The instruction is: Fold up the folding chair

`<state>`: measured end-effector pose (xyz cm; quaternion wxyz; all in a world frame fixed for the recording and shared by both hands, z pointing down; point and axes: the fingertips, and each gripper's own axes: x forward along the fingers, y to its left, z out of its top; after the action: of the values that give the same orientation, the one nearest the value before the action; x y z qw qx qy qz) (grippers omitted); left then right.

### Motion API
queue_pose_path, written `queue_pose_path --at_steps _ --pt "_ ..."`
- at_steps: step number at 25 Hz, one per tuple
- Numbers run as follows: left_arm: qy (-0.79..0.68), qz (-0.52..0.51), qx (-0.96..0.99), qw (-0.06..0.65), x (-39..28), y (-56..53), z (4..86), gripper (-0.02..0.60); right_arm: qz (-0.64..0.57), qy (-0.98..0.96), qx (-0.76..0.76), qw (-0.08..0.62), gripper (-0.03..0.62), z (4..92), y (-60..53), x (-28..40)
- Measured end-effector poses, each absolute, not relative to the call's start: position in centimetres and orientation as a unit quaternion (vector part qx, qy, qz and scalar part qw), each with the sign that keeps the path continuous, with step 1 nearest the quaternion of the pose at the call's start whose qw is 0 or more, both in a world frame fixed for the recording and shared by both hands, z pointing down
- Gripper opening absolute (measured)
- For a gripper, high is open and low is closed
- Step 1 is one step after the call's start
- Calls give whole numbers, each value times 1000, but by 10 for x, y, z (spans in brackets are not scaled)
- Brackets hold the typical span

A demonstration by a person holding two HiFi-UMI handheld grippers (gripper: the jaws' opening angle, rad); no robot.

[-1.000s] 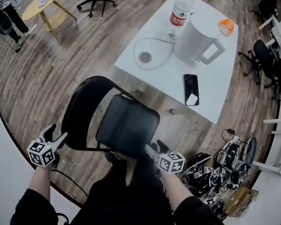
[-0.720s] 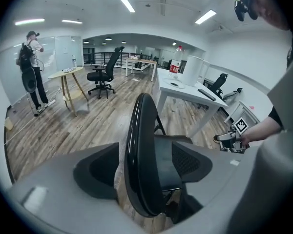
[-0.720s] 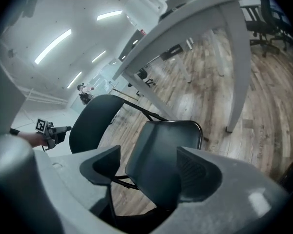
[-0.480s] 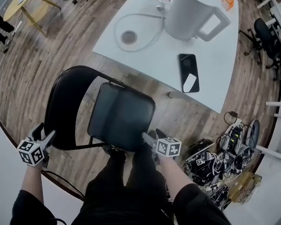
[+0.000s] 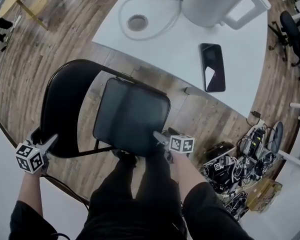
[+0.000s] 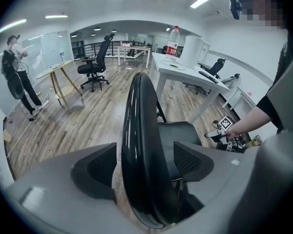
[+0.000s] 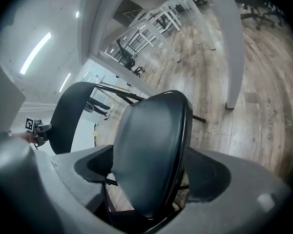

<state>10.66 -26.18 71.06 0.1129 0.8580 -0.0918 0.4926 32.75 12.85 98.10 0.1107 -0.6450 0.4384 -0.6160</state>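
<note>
Straddled the chair backrest (image 6: 141,145) with the left gripper (image 5: 44,140) and the chair seat (image 7: 151,155) with the right gripper (image 5: 161,137), both pairs of jaws just opened wide, clamping nothing.

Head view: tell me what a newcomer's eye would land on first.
The black folding chair fills the middle, standing unfolded on the wood floor. The left gripper has the backrest between its jaws and the right gripper the front edge of the seat; both pairs of jaws have just been opening wide. Beyond, a white table carries a kettle and a dark phone.
</note>
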Motion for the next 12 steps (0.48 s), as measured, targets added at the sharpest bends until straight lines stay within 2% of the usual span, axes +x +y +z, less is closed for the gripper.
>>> queue_pose_path --at_steps 12 --pt "-81 504 851 121 94 -255 736 380 -615 427 -638 179 448 1034 121 349"
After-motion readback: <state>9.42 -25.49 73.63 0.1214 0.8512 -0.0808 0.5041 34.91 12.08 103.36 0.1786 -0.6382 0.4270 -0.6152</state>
